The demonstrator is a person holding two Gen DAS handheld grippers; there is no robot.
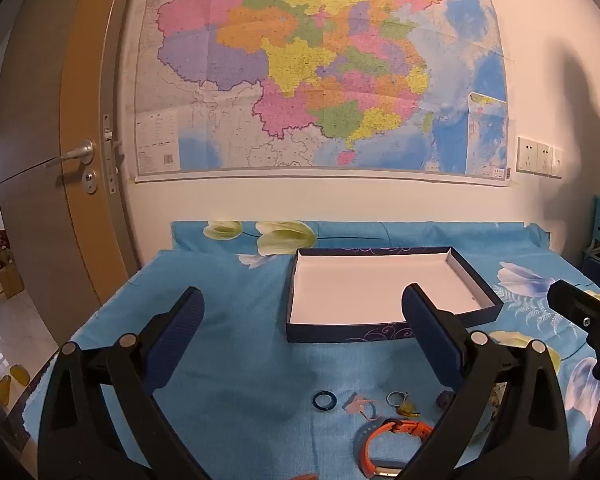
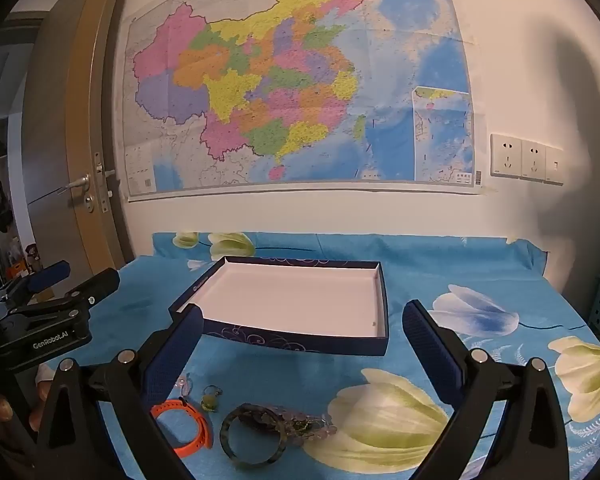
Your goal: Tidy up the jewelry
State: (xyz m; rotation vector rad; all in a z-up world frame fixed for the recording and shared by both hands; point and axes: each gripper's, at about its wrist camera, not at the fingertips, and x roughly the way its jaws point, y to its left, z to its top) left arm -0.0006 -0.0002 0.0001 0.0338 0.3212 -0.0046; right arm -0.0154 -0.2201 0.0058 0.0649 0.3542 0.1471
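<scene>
You are holding both grippers above the near edge of the tabletop (image 1: 240,360), which is covered in a blue floral cloth, and neither is gripping anything: the left gripper (image 1: 302,334) has its jaws wide apart, and so does the right gripper (image 2: 302,340). The jewelry is lying loose on the cloth in a small cluster just in front of you, between the two grippers and well short of the box (image 1: 380,288), which is sitting open farther back with its white floor bare, ready to receive the pieces. From the left view you are looking down on a dark ring (image 1: 324,401), a pink piece (image 1: 360,405), a small silver ring (image 1: 396,398) with a yellowish charm beside it, and the orange band (image 1: 396,436) nearest you. From the right view the mottled bangle (image 2: 252,440) is lying closest to that gripper, touching a heap of beads (image 2: 304,424), with the orange band just to its left. Nothing seems to be in the box yet, so the sorting is probably only starting; spread jaws suit an approach from above, and the bangle looks like the easiest first pick for your right side.
</scene>
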